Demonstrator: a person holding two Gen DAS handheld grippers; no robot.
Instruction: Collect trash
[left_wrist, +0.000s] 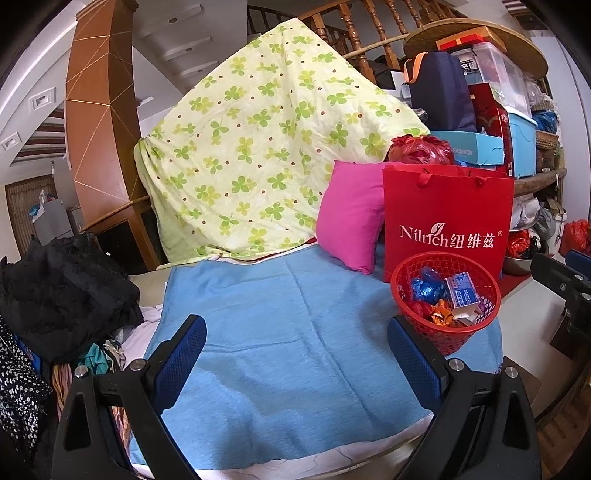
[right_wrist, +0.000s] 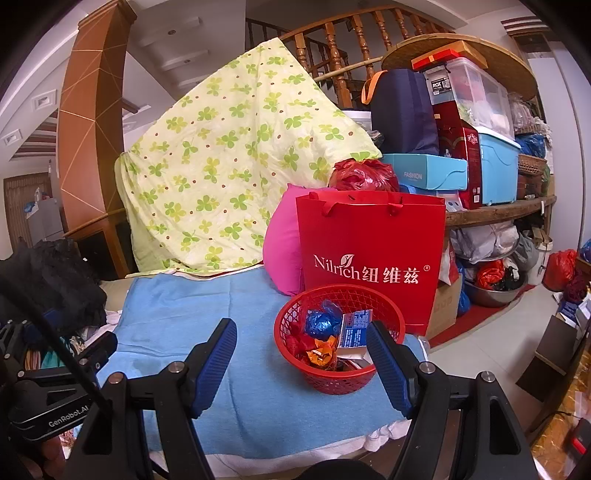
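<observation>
A small red mesh basket (left_wrist: 436, 332) (right_wrist: 295, 354) stands on the blue blanket (left_wrist: 288, 332) (right_wrist: 177, 306) at its right end. It holds crumpled blue foil (right_wrist: 321, 321), orange and red wrappers (right_wrist: 319, 352) and a small white-and-blue carton (right_wrist: 354, 328). My left gripper (left_wrist: 297, 338) hovers open over the bare blanket, left of the basket, with nothing between its fingers. My right gripper (right_wrist: 301, 341) is open too, low in front of the basket; its right finger (right_wrist: 388, 365) overlaps the basket's right rim in the view. The left gripper's body (right_wrist: 55, 384) shows at the right wrist view's left edge.
A red paper bag (left_wrist: 448, 225) (right_wrist: 369, 251) stands right behind the basket, a pink pillow (left_wrist: 351, 214) (right_wrist: 280, 251) beside it. A clover-print quilt (left_wrist: 258, 147) drapes at the back. Dark clothes (left_wrist: 62, 288) pile at the left. Shelves with boxes (right_wrist: 480, 155) fill the right.
</observation>
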